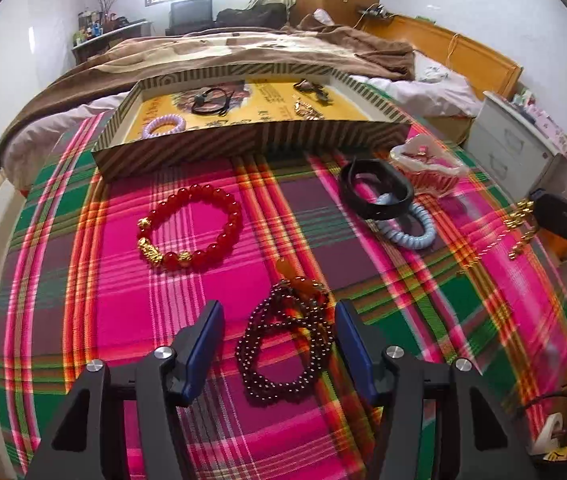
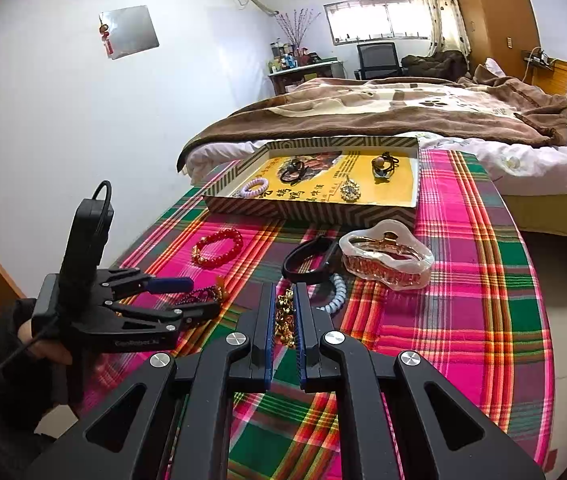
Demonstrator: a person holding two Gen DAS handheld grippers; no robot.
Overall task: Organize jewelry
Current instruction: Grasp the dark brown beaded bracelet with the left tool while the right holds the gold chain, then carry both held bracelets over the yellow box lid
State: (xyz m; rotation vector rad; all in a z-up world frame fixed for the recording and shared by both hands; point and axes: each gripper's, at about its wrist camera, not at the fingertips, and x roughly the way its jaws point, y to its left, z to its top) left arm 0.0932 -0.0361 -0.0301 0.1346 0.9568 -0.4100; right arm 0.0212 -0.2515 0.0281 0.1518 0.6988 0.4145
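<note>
Gold chain [image 2: 284, 322] mostly hidden between fingers [image 2: 264, 328].

Plaid cloth [image 1: 83, 240] covering the table in the foreground. Behind it, a bed with a brown blanket [image 2: 383, 112] over a white sheet [image 2: 523, 160]. Wooden headboard [image 1: 463, 48] at right; white drawer unit [image 1: 511, 140] beside the bed. Far wall: window [image 2: 375, 20] with curtain [image 2: 439, 4], black chair [image 2: 377, 60], cluttered shelf [image 2: 303, 68]. Square board [image 2: 129, 32] on the left wall.
</note>
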